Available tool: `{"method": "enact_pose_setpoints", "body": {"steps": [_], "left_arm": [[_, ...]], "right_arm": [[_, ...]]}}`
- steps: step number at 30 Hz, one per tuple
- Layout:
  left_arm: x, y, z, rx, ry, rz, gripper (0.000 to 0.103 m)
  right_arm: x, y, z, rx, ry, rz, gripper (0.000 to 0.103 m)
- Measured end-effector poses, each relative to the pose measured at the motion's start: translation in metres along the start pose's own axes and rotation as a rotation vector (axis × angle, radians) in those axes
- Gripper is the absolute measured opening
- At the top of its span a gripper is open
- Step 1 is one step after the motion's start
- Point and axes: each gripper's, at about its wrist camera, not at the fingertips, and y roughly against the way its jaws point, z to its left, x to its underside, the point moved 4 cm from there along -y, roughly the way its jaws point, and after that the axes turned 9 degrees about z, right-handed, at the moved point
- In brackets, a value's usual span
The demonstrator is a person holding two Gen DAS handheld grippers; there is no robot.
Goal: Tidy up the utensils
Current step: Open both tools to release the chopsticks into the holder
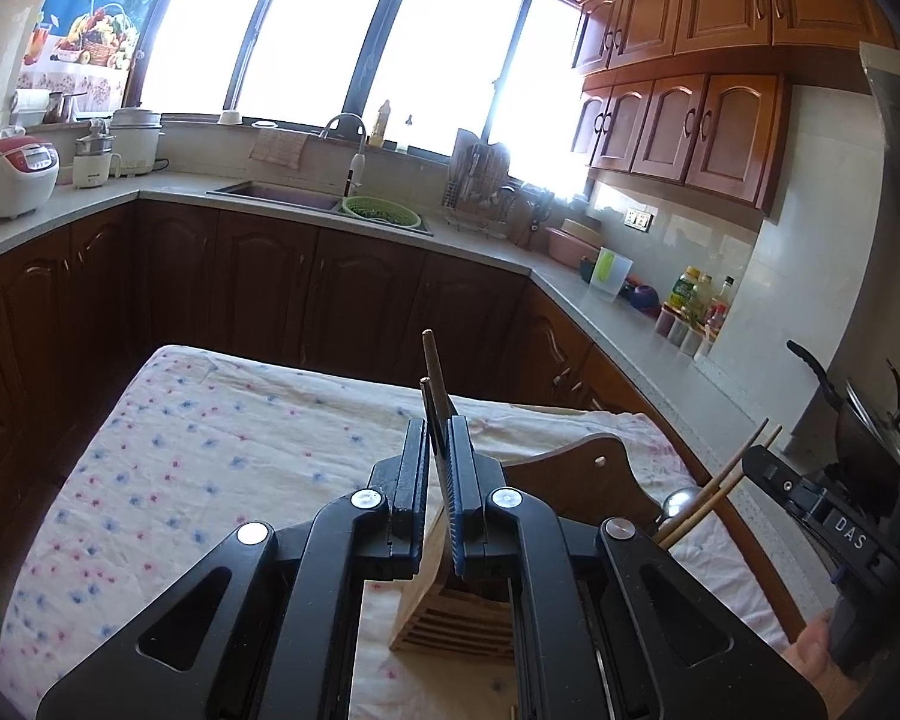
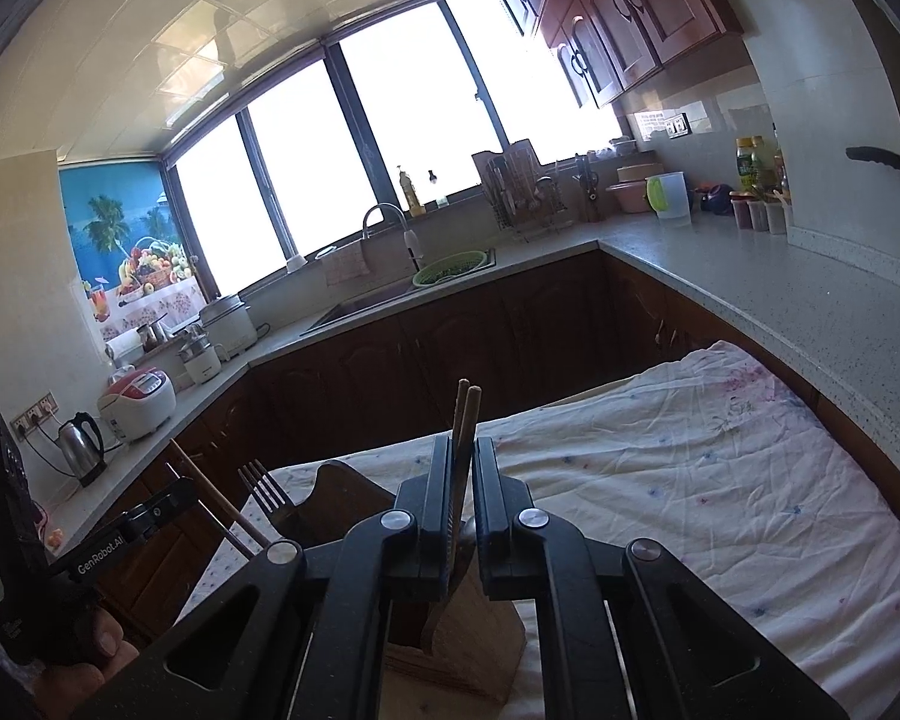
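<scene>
My left gripper is shut on a pair of dark chopsticks that stick up past its fingertips. It hovers above a wooden utensil holder on the cloth-covered table. My right gripper is shut on a pair of brown chopsticks, over the same holder. A fork stands in the holder, tines up. The right gripper's chopsticks and a spoon show at the right of the left wrist view. The left gripper's chopsticks show at the left of the right wrist view.
A dark wooden board stands behind the holder. Kitchen counters wrap around the table, with a sink, a green colander, a rice cooker, bottles and a kettle.
</scene>
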Motion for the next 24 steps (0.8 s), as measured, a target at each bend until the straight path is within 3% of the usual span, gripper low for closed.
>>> {"method": "enact_pose_setpoints", "body": {"steps": [8, 9, 10, 11, 13, 14, 15, 19, 24], "left_arm": [[-0.002, 0.009, -0.002, 0.010, 0.000, 0.001, 0.008], [-0.002, 0.013, -0.002, 0.010, -0.001, -0.003, 0.013], [-0.002, 0.016, -0.002, 0.009, 0.000, -0.007, 0.024], [-0.002, 0.021, -0.002, 0.007, 0.002, -0.015, 0.032], [-0.001, 0.031, -0.001, -0.010, 0.008, -0.037, 0.062], [0.000, 0.036, 0.000, -0.021, 0.012, -0.048, 0.068], [0.001, 0.042, 0.001, -0.028, 0.016, -0.059, 0.076], [0.013, 0.059, 0.001, -0.051, 0.004, -0.075, 0.085], [0.039, 0.082, -0.004, -0.069, -0.045, -0.080, 0.093]], "right_arm": [[-0.003, 0.003, -0.003, -0.028, -0.026, 0.000, 0.013], [-0.004, 0.005, -0.003, -0.032, -0.028, -0.003, 0.015], [-0.005, 0.008, -0.003, -0.038, -0.030, -0.008, 0.024], [-0.006, 0.012, -0.003, -0.046, -0.034, -0.018, 0.038], [-0.009, 0.022, -0.003, -0.063, -0.045, -0.044, 0.058], [-0.010, 0.027, -0.003, -0.068, -0.051, -0.059, 0.070], [-0.011, 0.034, -0.003, -0.078, -0.054, -0.075, 0.076], [-0.010, 0.058, -0.003, -0.099, -0.056, -0.121, 0.096], [0.004, 0.085, -0.005, -0.108, -0.050, -0.125, 0.100]]}}
